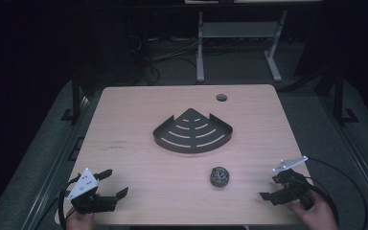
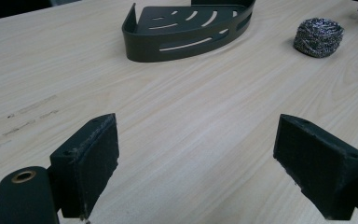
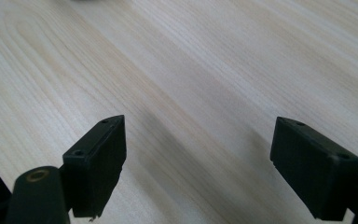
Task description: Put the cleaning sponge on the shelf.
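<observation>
Pale wood table (image 1: 139,163) holds a dark corner shelf (image 1: 192,131) at its middle, a steel scourer (image 1: 220,176) nearer. Left gripper (image 1: 114,183) and right gripper (image 1: 267,188) rest at near corners, jaws apart, empty.

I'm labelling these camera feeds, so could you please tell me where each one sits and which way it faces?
High view: fixed above the person's side, looking forward and down at the table; shows both hands, the left gripper and the right gripper.
Left gripper view: rides the left gripper, facing the corner shelf and steel scourer; its open jaws show.
Right gripper view: rides the right gripper, facing bare tabletop; its open jaws show.
High and left gripper views share shelf and scourer.
</observation>
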The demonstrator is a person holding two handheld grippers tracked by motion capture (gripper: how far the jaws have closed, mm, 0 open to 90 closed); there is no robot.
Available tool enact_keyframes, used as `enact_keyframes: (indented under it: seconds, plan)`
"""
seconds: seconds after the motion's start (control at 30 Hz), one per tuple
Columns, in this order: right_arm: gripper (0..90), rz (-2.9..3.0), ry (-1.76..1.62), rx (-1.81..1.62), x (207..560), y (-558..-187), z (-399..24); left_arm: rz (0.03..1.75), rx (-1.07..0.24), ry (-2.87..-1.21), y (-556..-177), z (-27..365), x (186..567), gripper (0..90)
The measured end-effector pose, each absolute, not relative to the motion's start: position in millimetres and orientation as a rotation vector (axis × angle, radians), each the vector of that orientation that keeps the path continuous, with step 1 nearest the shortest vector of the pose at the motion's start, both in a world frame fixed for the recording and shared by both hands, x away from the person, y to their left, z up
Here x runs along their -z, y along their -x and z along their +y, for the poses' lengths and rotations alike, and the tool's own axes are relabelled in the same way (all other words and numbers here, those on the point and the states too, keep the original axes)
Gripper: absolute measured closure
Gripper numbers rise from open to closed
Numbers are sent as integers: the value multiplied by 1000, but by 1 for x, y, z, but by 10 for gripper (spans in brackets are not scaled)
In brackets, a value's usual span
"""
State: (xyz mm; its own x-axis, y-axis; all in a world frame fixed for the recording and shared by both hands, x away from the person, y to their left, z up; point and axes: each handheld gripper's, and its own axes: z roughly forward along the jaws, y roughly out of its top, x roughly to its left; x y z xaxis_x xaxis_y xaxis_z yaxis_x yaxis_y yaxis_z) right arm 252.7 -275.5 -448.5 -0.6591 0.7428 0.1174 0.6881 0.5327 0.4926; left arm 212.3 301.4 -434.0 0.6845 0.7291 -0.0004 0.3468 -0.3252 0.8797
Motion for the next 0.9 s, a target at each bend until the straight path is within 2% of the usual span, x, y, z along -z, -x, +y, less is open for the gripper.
enact_keyframes:
  seconds: [0.9]
  plan:
    - [174,2683,-1132,-766,438,-251,-248,842,-512,-1926,-212,305,434,133]
